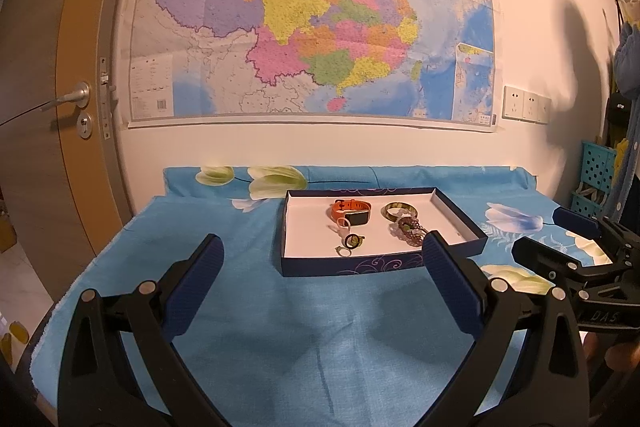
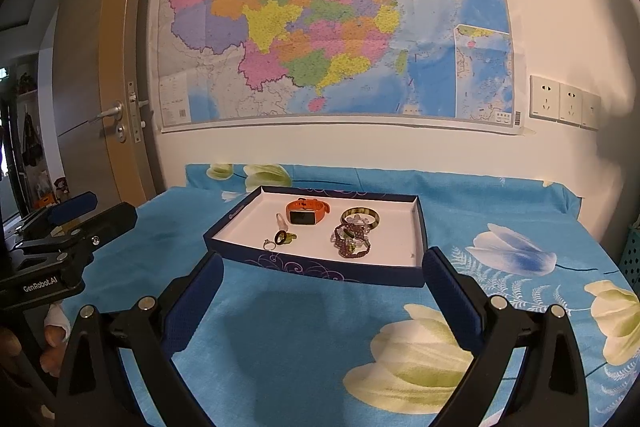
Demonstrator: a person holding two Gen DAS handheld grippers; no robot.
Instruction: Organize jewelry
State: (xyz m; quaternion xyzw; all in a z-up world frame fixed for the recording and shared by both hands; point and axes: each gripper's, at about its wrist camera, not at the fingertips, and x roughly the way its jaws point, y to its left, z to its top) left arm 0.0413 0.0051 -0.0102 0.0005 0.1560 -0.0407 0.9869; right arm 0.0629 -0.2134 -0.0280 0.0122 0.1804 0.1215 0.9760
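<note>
Jewelry lies gathered in the shallow navy cardboard tray with a white floor and swirl-patterned walls (image 1: 348,264) (image 2: 316,269), which rests on the bright blue floral cloth (image 1: 280,327) (image 2: 304,339) covering the table; your left gripper (image 1: 322,277) hangs over bare cloth just short of the tray's near wall, its blue-padded fingers (image 1: 196,287) spread wide with nothing between them; your right gripper (image 2: 322,277) is likewise splayed and holds nothing, its fingers (image 2: 448,295) flanking the tray's near wall in its own view; each gripper also shows from the side at the edge of the other's view, well apart from its partner; inside the tray, the orange-strapped smartwatch with a dark rectangular face (image 1: 351,211) (image 2: 306,211) sits toward the far wall; the mottled green stone bangle (image 1: 399,211) (image 2: 360,215) lies just beside it on the right; the heap of purple and clear beaded bracelets (image 1: 410,231) (image 2: 352,241) touches the bangle's near edge; the dark green ring (image 1: 354,241) (image 2: 285,237) and the thin silver ring (image 1: 342,251) (image 2: 269,245) lie close together nearer you, beside a small pale clear piece (image 1: 343,225) (image 2: 281,221) whose form cannot be made out; behind the table, the large multicoloured wall map (image 1: 312,15) (image 2: 332,19) hangs beside the brown wooden door with a silver lever handle (image 1: 76,95) (image 2: 112,113), and white wall sockets (image 1: 526,105) (image 2: 564,103) sit to the map's right.
</note>
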